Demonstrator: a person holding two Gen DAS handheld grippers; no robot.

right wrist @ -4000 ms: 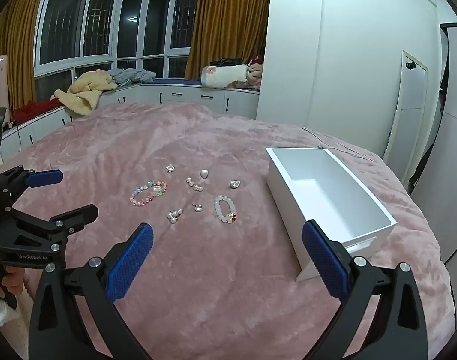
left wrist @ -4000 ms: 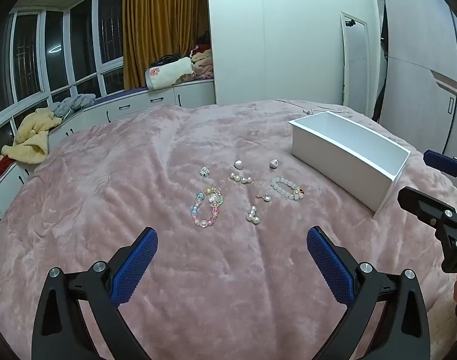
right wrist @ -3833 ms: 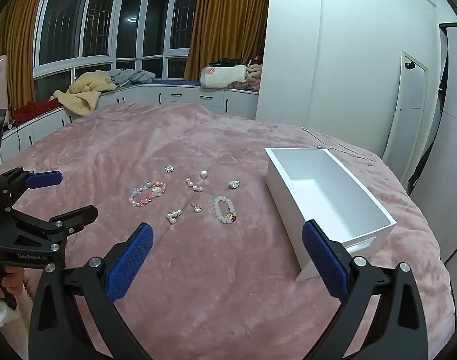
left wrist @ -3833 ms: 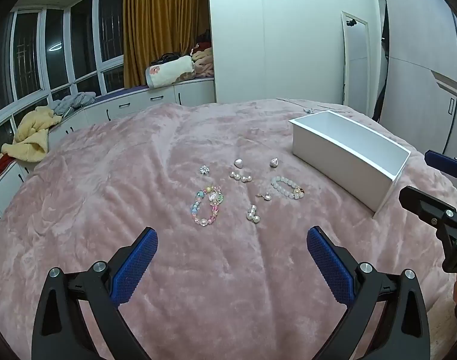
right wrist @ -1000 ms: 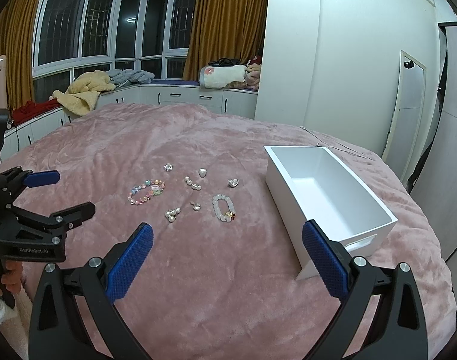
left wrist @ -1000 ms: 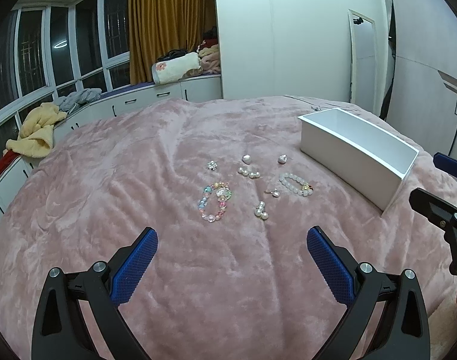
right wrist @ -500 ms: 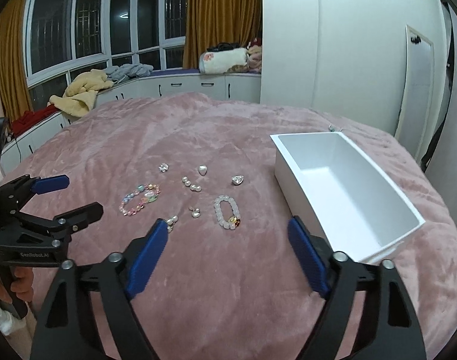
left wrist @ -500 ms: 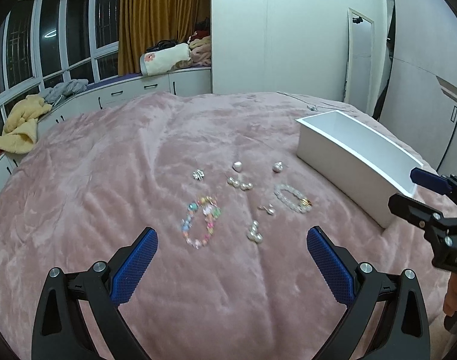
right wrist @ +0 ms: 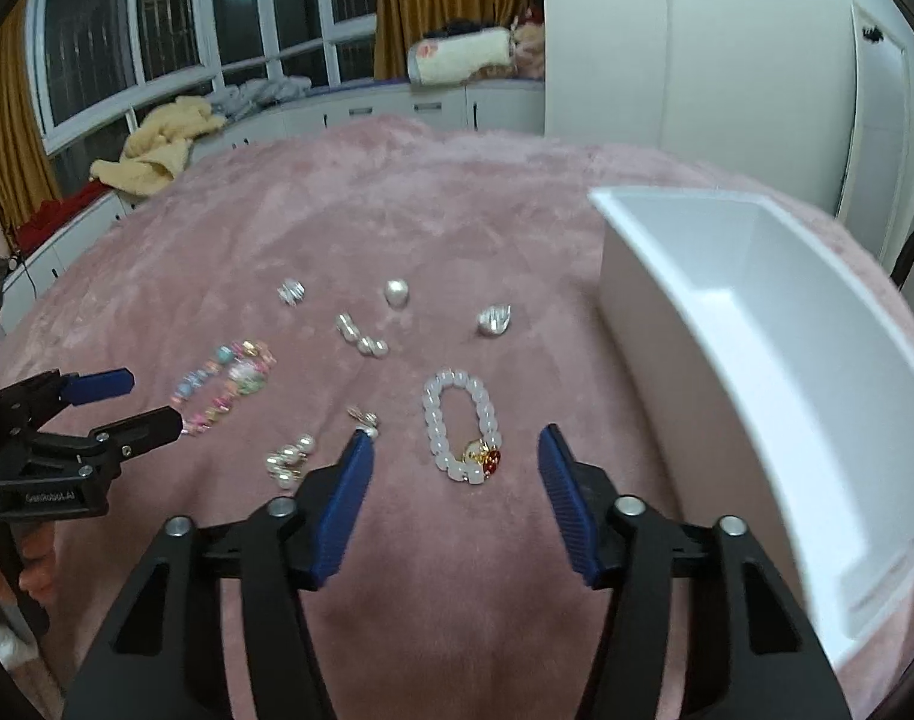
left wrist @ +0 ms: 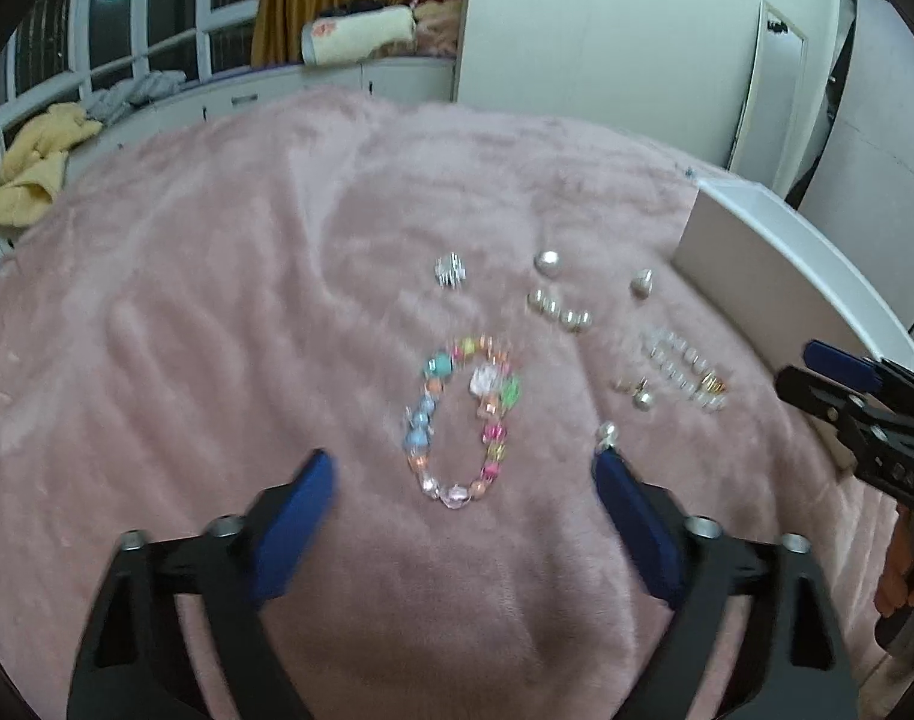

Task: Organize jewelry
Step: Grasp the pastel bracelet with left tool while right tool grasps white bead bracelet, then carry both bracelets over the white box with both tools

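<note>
Now that both have dropped close from their higher hover, left tongs (left wrist: 460, 480), gaping and empty, frame the multicoloured bead bracelet (left wrist: 460, 414), and right tongs (right wrist: 453, 450), likewise, frame the white bead bracelet (right wrist: 461, 432) beside the white box (right wrist: 775, 372): pickups imminent.

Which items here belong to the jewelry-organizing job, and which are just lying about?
Job items:
- colorful bead bracelet
- white bead bracelet
- pearl pieces
- silver charms
- white box
- left gripper, right gripper, both open

Lying about:
- yellow blanket
- rolled bedding
- pink bedspread, only the work surface
</note>
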